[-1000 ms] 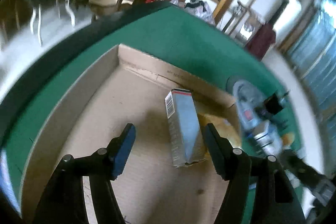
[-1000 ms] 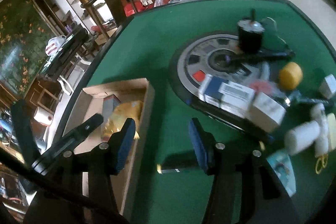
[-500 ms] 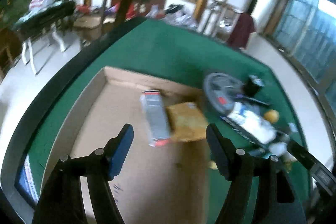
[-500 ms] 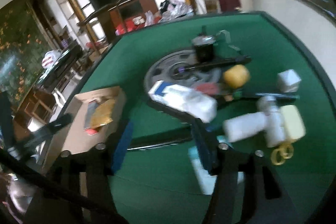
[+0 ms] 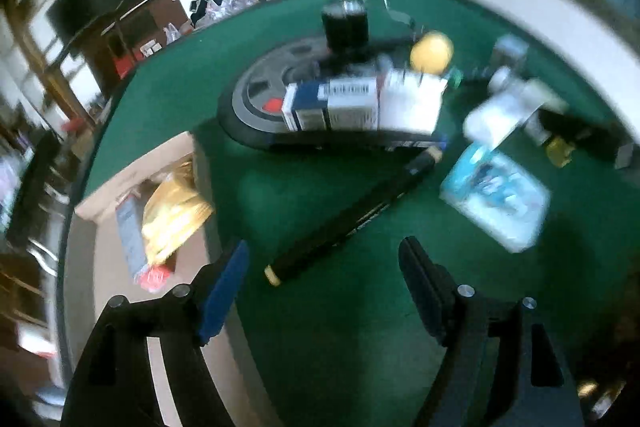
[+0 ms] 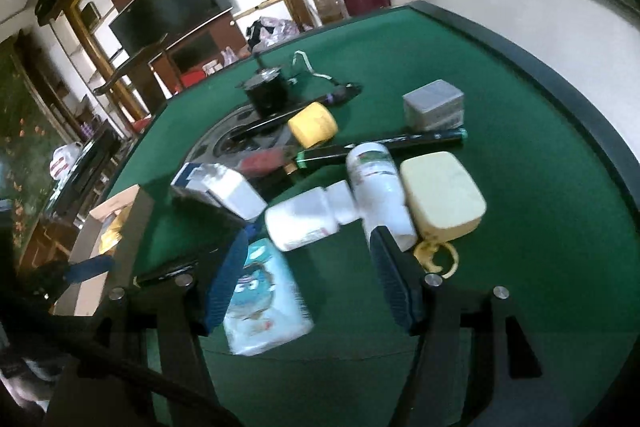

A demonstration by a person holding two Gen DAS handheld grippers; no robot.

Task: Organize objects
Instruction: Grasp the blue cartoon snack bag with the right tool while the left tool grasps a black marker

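Both hand-held grippers, the left and the right, have been swung away from the box at the surface's left edge, wide open and empty, so another thing can be picked.

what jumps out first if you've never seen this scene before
A crowded heap on the green table: white bottles, a pale yellow case and a yellow roll lie close together. Left of it, a cardboard box holds a gold packet. Both tools, left and right, hover open above the table.
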